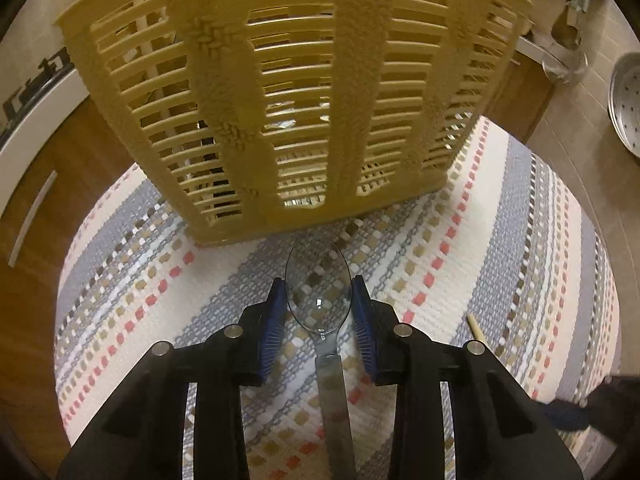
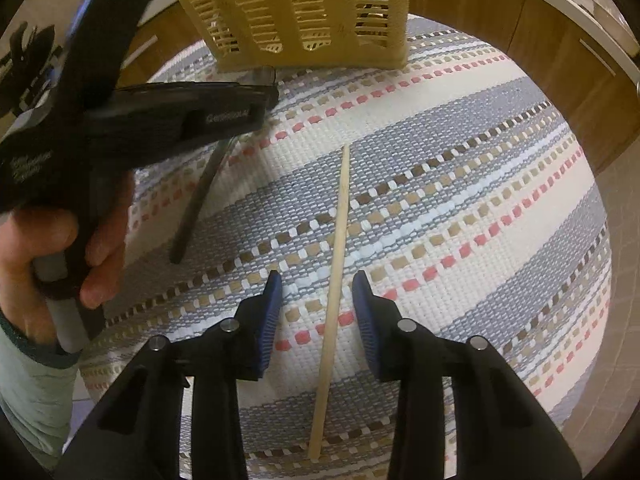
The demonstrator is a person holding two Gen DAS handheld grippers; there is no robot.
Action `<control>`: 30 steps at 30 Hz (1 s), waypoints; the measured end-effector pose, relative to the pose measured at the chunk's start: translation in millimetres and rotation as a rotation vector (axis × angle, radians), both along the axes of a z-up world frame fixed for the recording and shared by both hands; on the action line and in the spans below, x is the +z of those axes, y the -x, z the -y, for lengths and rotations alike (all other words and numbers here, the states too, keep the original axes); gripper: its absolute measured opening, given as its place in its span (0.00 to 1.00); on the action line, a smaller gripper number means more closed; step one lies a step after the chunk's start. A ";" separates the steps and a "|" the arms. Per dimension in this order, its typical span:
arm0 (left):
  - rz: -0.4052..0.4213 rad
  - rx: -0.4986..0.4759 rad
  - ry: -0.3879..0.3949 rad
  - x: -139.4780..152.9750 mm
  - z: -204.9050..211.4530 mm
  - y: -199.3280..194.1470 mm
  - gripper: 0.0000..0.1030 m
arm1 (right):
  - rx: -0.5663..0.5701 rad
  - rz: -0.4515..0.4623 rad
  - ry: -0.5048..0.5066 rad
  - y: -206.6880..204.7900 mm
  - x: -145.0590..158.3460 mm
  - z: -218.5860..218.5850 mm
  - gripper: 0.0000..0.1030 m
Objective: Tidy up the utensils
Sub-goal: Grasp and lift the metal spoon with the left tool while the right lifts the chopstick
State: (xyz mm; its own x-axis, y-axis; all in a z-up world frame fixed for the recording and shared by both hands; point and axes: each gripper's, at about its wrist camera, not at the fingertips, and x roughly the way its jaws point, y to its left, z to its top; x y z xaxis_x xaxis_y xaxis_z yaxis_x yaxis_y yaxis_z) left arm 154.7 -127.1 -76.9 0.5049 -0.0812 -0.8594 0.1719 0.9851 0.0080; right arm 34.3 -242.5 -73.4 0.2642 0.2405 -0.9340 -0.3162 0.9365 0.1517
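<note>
**Clear plastic spoon and wooden chopstick, each framed by a gripper**

Clear plastic formed the bowl of the spoon (image 1: 319, 292) that lay on the mat directly between the blue pads (image 1: 273, 328) of your left gripper (image 1: 319, 292). The pads stood right at the bowl's two edges, touching or very nearly so; I could not tell whether they were pressing on it. The spoon's long axis ran straight along the gripper's line of sight, bowl pointing away toward the basket, handle running back beneath the gripper.

Your right gripper (image 2: 318, 290) hung over a pale wooden chopstick (image 2: 334, 280). Its jaws were parted, with bare mat showing on both sides of the stick, so nothing was grasped. The chopstick lay flat between the fingers, lengthwise along the gripper's view, leaning slightly to the right at its far end.

In the right wrist view, your left hand (image 2: 60, 248) gripped the handle of the left tool, whose dark body crossed the upper left.

Both utensils rested on a woven mat (image 2: 460, 208) striped in cream and grey, with rows of red, tan and brown squares. A yellow slatted plastic basket (image 1: 288, 80) stood on the mat just beyond the spoon. Around the mat ran wooden cabinet fronts (image 2: 560, 92) and a tiled floor, where a perforated metal pan (image 1: 628, 96) sat at the right.
</note>
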 end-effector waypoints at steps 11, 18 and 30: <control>-0.007 -0.031 0.137 14.0 -54.9 54.6 0.30 | 0.040 -0.096 0.113 -27.8 -6.4 -35.6 0.29; -0.007 -0.033 0.171 17.0 -66.6 77.9 0.30 | 0.025 -0.104 0.163 -51.5 -9.4 -37.7 0.22; -0.018 -0.053 0.177 14.9 -79.1 102.0 0.30 | 0.099 -0.026 0.222 -45.1 -7.0 -65.0 0.04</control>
